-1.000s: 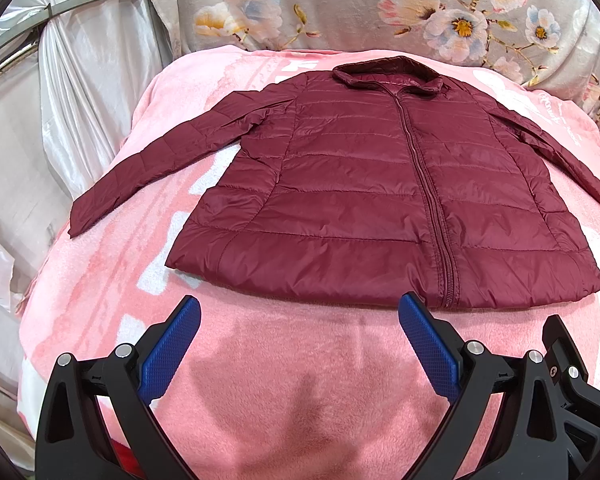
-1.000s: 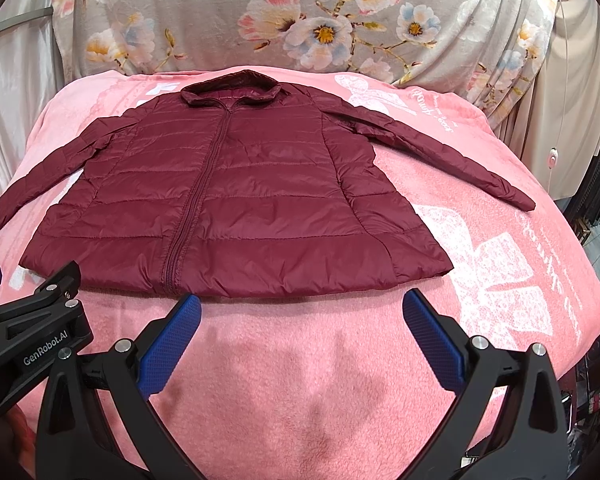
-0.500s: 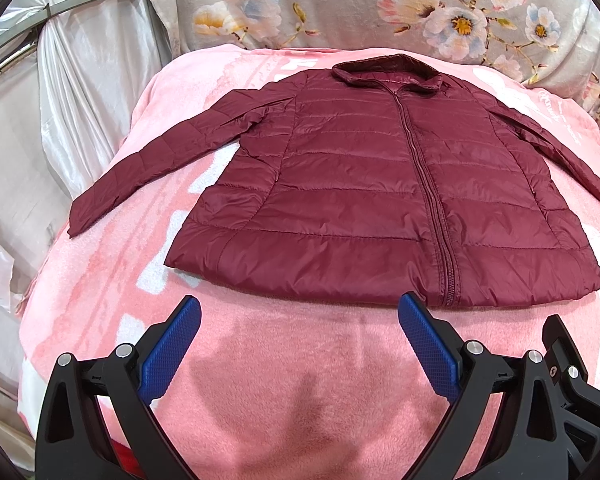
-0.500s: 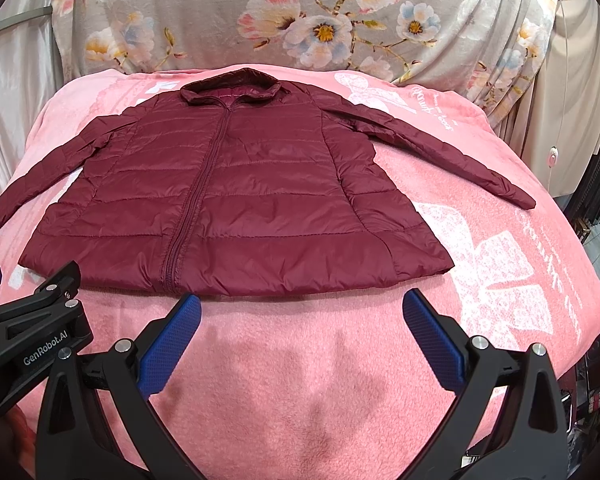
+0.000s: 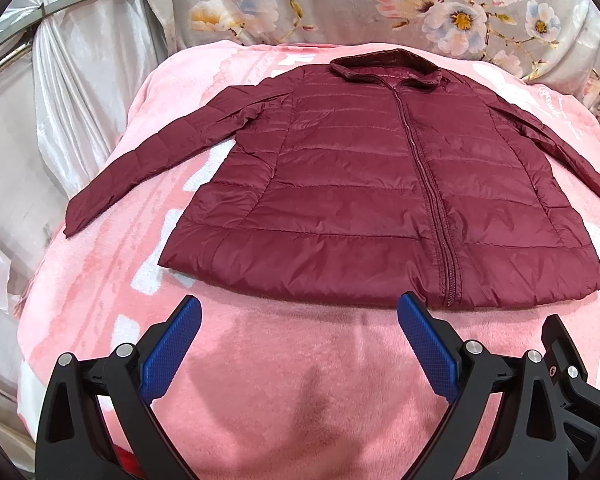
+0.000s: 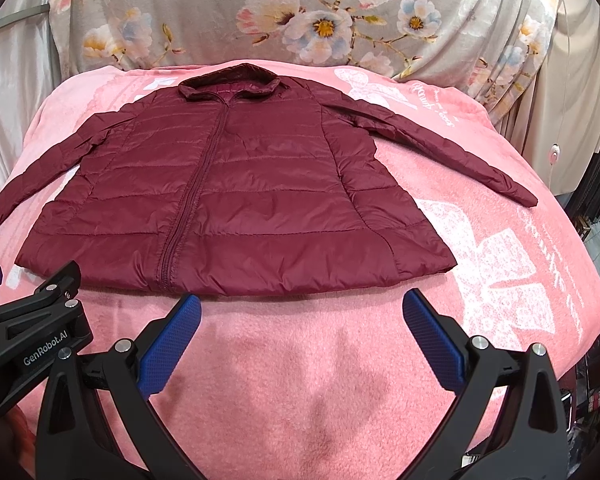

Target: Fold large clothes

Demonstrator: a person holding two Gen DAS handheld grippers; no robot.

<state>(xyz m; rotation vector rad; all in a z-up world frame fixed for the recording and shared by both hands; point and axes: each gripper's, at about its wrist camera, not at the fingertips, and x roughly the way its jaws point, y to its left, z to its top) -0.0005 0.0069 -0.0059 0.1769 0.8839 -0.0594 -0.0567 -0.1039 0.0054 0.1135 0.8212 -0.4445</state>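
A maroon quilted puffer jacket [image 5: 372,200] lies flat, zipped, front up, on a pink blanket [image 5: 284,380], collar at the far side and both sleeves spread outward. It also shows in the right wrist view [image 6: 236,204]. My left gripper [image 5: 298,316] is open and empty, hovering just short of the jacket's hem, left of the zipper. My right gripper [image 6: 302,314] is open and empty, just short of the hem, right of the zipper. The left gripper's body [image 6: 32,344] shows at the left of the right wrist view.
A grey floral cloth [image 6: 320,20] hangs behind the blanket-covered surface. Silvery drapes [image 5: 60,92] stand at the left, a beige curtain [image 6: 572,80] at the right. The pink blanket [image 6: 520,280] drops off at the right edge and left edge.
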